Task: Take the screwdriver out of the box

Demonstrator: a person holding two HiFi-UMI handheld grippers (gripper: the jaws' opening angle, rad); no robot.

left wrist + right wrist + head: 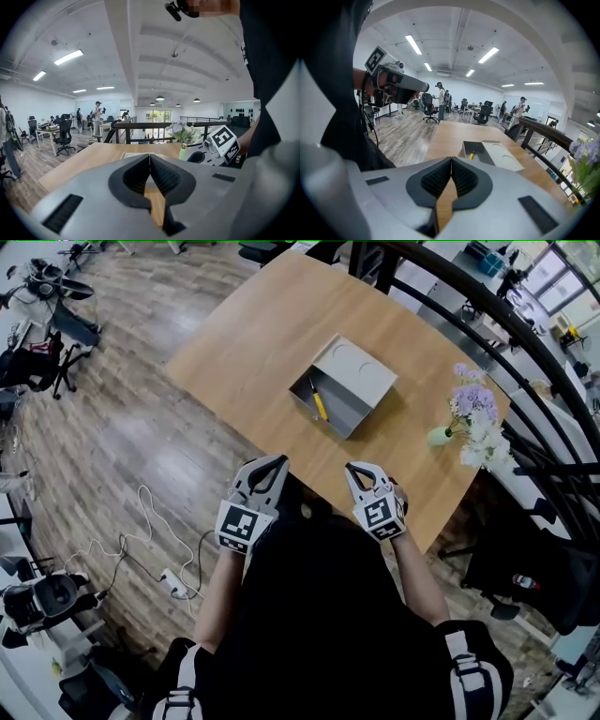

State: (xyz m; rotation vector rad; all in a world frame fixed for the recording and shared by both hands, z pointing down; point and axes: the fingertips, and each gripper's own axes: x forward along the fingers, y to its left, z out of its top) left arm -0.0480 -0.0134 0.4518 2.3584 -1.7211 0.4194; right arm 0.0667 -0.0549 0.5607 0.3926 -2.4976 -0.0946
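An open grey box (359, 390) sits on the wooden table (253, 334), its lid (361, 367) folded back. Inside it lies a screwdriver (320, 405) with a yellow handle. The right gripper view shows the same box (479, 154) and the screwdriver (471, 155) ahead. Both grippers hover at the table's near edge, well short of the box. My left gripper (280, 462) is shut with nothing in it, its fingers meeting at the tips (149, 157). My right gripper (351, 468) is likewise shut and empty (451, 161).
A small vase of purple and white flowers (472, 416) stands at the table's right end, beside a dark railing (525, 343). On the floor to the left lie a cable and power strip (173, 582). Office chairs (56, 329) and people stand farther back.
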